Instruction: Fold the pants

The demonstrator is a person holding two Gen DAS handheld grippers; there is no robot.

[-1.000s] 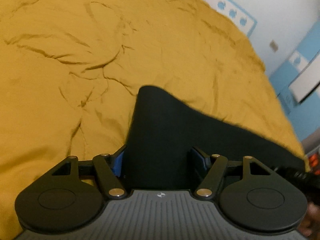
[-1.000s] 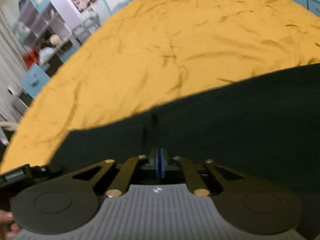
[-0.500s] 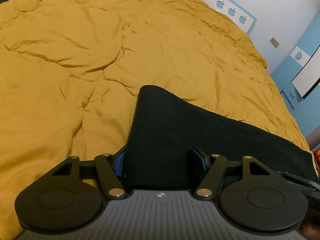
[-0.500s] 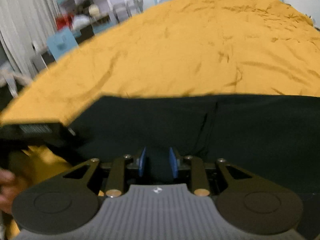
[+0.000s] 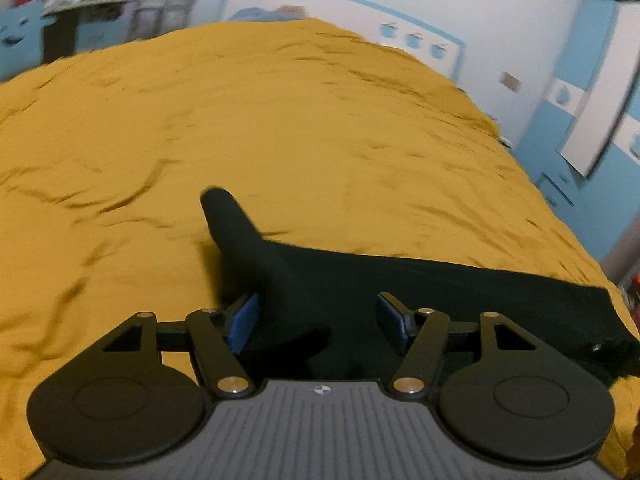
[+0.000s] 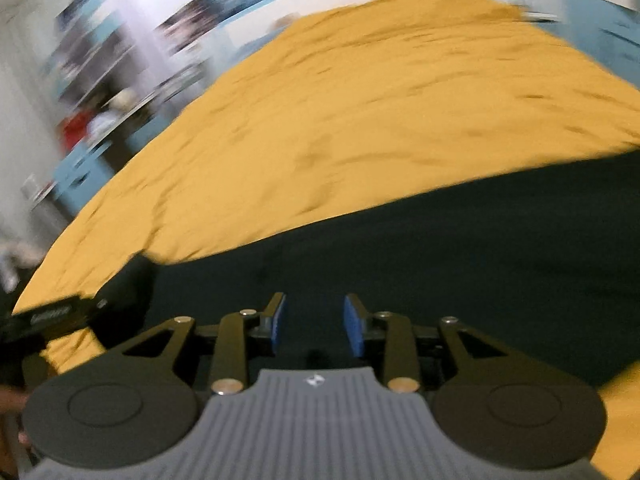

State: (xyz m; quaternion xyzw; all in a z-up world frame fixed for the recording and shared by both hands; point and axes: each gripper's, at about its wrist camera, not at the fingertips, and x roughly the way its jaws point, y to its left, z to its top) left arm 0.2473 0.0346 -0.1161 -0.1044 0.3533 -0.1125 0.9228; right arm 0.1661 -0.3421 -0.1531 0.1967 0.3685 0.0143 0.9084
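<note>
The dark pants (image 5: 420,284) lie flat on the mustard-yellow bedspread (image 5: 280,120), a narrow end poking up toward the bed's middle. My left gripper (image 5: 318,316) is open, its blue pads (image 5: 244,320) apart on either side of the dark cloth, holding nothing. In the right wrist view the pants (image 6: 440,248) spread across the lower right. My right gripper (image 6: 314,326) is open just above them, blue pads (image 6: 352,328) apart and empty. The other gripper's body (image 6: 52,316) shows at the left edge.
The bedspread (image 6: 360,100) fills most of both views. Blue-and-white walls and cabinets (image 5: 592,120) stand to the right of the bed. Shelves with clutter (image 6: 92,120) stand to the left. The right wrist view is blurred.
My right gripper was shut on the pants, then opened and let go. My left gripper stayed open and lifted back. The pants' end by it now shows narrower.
</note>
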